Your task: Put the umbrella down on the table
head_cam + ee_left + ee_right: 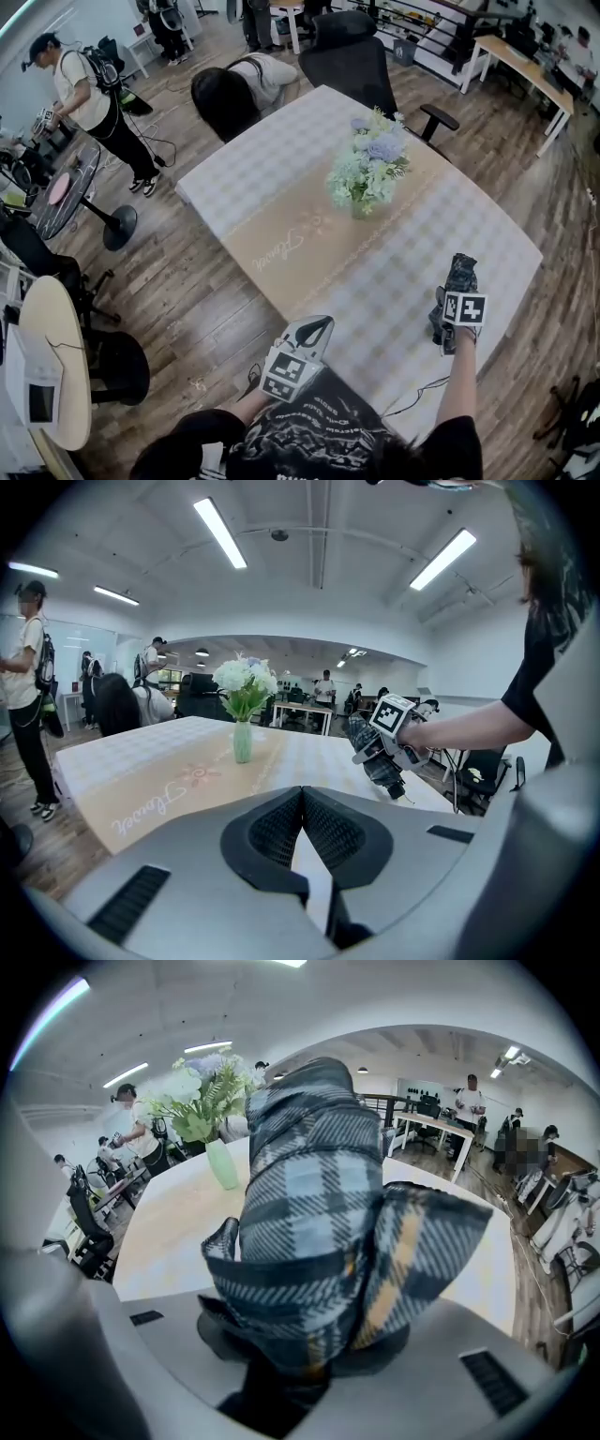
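A folded plaid umbrella [459, 275], dark blue-grey with a yellow stripe, hangs just over the right side of the checked table [281, 169]. My right gripper [452, 300] is shut on it. In the right gripper view the umbrella [319, 1204] fills the middle and hides the right gripper's [309, 1335] jaws. The left gripper view shows the umbrella [372, 755] and the right gripper [389, 752] close above the tabletop. My left gripper [317, 328] hovers at the table's near edge, shut and with nothing in it, its jaw tips meeting in its own view [302, 794].
A vase of pale flowers [367, 169] stands mid-table, also in the left gripper view [243, 726]. A black office chair [352, 56] is at the far side. One person bends over the far corner [234, 94]; another stands at the left [89, 103]. Round tables [66, 192] are left.
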Demonstrator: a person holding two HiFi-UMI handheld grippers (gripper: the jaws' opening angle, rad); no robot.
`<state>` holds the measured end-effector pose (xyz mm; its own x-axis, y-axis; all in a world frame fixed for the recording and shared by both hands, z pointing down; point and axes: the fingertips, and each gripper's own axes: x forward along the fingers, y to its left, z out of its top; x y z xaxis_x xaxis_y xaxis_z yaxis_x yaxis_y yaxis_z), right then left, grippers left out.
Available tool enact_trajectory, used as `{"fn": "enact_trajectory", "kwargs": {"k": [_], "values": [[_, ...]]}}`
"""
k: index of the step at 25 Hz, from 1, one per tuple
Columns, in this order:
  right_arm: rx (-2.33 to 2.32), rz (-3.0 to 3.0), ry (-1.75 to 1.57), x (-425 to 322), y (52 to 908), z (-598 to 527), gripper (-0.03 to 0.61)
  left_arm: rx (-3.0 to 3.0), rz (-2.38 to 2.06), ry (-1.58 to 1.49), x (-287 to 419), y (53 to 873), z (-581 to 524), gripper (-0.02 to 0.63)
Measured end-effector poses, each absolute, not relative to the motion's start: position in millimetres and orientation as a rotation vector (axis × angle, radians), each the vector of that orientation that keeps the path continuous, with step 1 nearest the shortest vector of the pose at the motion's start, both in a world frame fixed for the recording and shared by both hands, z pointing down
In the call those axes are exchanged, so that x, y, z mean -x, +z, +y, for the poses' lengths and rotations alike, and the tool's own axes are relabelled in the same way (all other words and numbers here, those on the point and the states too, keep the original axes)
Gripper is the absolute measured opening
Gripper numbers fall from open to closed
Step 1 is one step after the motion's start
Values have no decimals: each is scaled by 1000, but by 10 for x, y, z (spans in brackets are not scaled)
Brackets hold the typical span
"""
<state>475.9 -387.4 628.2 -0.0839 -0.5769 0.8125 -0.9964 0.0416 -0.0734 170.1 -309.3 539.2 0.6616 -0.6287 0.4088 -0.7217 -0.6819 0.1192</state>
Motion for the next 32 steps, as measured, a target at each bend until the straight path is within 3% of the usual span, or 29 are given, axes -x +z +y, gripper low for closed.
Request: {"fn": "enact_trajectory", "kwargs": {"k": [21,32], "values": [[-1558,-1584,1173,-5036,6949,-3970,187,-2611,-1128,549,-1776,5490,-3014,20],[-1575,-1551,1102,-5020,6960,-3954,212,-2626,-1110,577,-1876,5526,-2964,20]]}}
